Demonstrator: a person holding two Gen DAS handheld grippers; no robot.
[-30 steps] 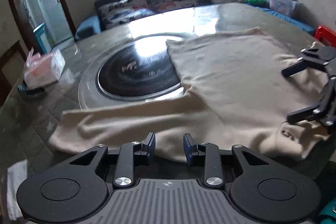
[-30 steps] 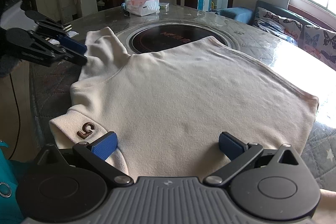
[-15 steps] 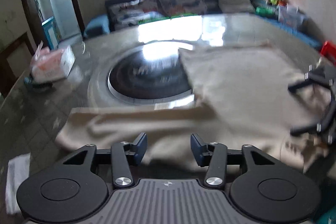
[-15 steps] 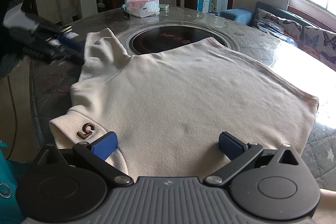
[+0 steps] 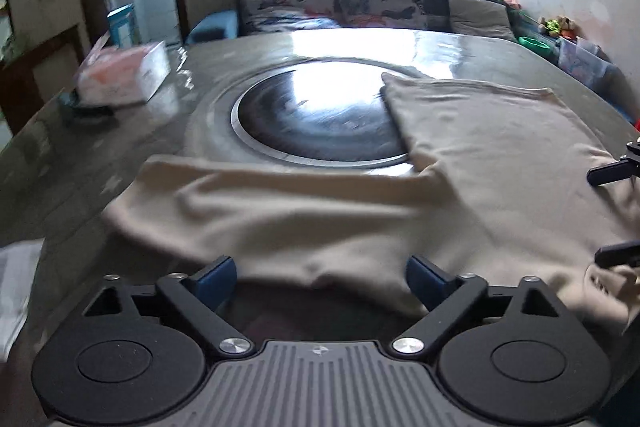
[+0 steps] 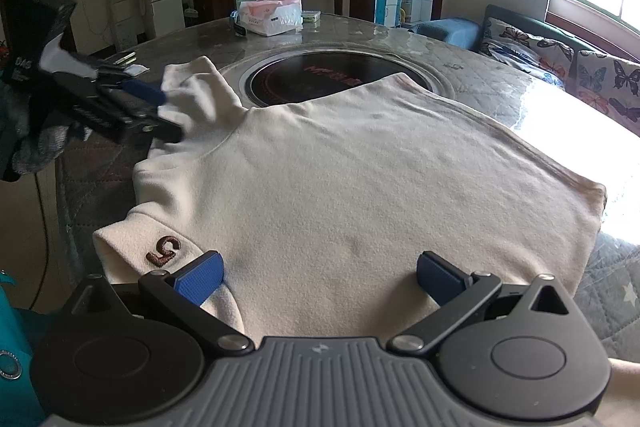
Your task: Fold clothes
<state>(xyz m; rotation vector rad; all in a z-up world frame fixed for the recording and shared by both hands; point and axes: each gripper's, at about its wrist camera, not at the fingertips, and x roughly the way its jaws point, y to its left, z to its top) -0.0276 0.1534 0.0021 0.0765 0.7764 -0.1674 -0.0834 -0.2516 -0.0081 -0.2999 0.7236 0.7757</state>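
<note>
Your left gripper [image 5: 320,277] is opening over the rumpled sleeve, nothing pinched, while the cream sweater [image 6: 360,187] lies flat on the table [image 6: 540,99], collar nearest you, and your right gripper [image 6: 320,279] stands wide open above it.

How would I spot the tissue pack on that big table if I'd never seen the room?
Start at the big round table with the dark glass disc set in its middle. Look past the disc, away from the cream sweater, towards the far edge near the wooden cabinet. The tissue pack sits there: a soft pink-and-white plastic pack with a tissue sticking out on top.
</note>
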